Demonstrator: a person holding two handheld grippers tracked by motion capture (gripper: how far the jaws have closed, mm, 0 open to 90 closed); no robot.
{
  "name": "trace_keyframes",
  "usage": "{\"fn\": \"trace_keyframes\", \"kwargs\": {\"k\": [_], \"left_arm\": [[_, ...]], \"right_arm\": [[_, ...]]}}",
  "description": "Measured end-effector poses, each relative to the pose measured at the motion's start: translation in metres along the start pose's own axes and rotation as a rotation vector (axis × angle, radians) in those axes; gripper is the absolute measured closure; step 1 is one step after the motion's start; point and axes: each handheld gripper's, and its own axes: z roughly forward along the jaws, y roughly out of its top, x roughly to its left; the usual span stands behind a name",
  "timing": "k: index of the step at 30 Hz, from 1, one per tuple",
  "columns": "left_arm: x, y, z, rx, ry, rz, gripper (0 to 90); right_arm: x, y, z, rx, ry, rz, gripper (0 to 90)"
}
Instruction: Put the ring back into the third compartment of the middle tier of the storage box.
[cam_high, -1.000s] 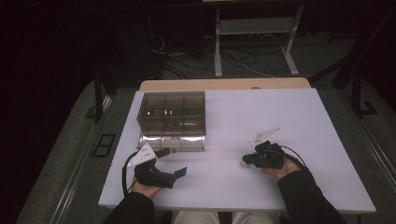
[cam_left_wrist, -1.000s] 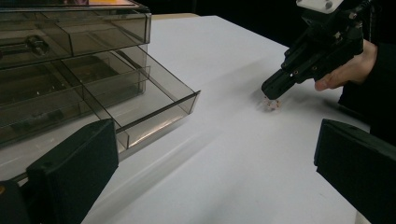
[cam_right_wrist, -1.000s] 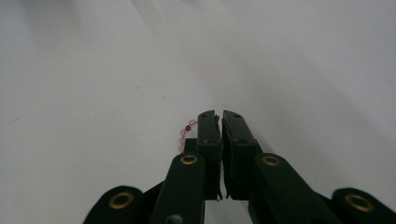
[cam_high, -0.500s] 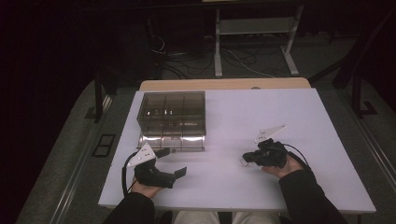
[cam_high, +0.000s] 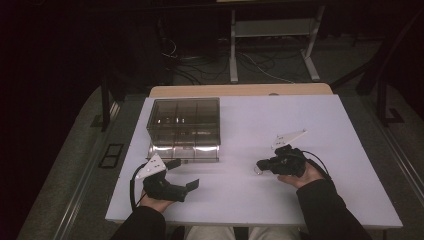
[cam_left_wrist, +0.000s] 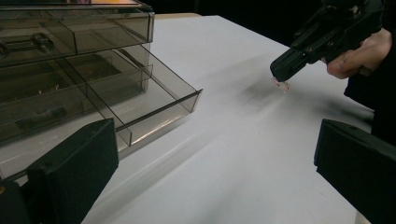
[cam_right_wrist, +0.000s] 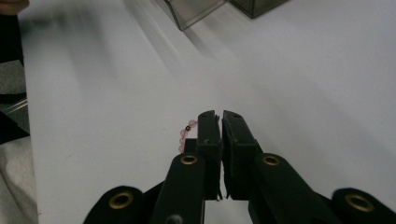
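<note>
pink bead bracelet (cam_right_wrist: 185, 133) hangs pinched in the right gripper (cam_high: 261, 165), whose jaws are pressed together on it; a short arc of beads curls out beside the tips in the right gripper view, and from the left gripper view the same pale loop (cam_left_wrist: 281, 85) dangles just off the white table (cam_high: 310, 200). that hand sits toward the table's near right edge, tips pointing across toward the left side. the smoky plastic drawer box (cam_high: 185, 120) stands toward the far left part of the table, its bottom drawer (cam_high: 184, 151) pulled out toward the near edge, open and divided into compartments. so the bracelet lies to the right of the drawer, with bare tabletop between them; i'd judge the coming move is a sideways carry leftward and a little farther in, over the drawer's front lip. the left gripper (cam_high: 181, 174) rests near the table's near left edge with jaws spread wide and nothing in them, nearer the drawer than the right one, but it is the right hand that holds the beads.
</note>
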Motion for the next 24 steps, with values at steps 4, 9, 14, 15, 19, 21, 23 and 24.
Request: {"fn": "trace_keyframes", "kwargs": {"k": [4, 9, 14, 15, 19, 21, 23, 24], "left_arm": [[0.000, 0.000, 0.000, -0.002, 0.000, -0.006, 0.0], [0.000, 0.000, -0.001, -0.003, 0.000, -0.007, 0.0], [0.000, 0.000, -0.001, -0.005, 0.000, -0.008, 0.0], [0.000, 0.000, -0.001, -0.005, 0.000, -0.008, 0.0], [0.000, 0.000, -0.001, -0.006, -0.001, -0.008, 0.0], [0.000, 0.000, -0.001, -0.007, -0.001, -0.009, 0.0], [0.001, 0.000, -0.002, -0.008, 0.000, -0.009, 0.0], [0.001, 0.000, -0.002, -0.009, -0.001, -0.010, 0.0]], "right_arm": [[0.001, 0.007, -0.001, -0.008, 0.008, -0.004, 85.2], [0.003, 0.014, -0.003, -0.013, 0.012, -0.012, 85.2], [0.005, 0.021, -0.005, -0.022, 0.014, -0.025, 85.2], [0.006, 0.023, -0.006, -0.022, 0.014, -0.025, 85.1], [0.007, 0.028, -0.007, -0.025, 0.017, -0.035, 85.1], [0.007, 0.031, -0.007, -0.027, 0.018, -0.037, 85.2], [0.008, 0.033, -0.007, -0.026, 0.020, -0.039, 85.2], [0.008, 0.034, -0.006, -0.027, 0.020, -0.043, 85.2]]}}
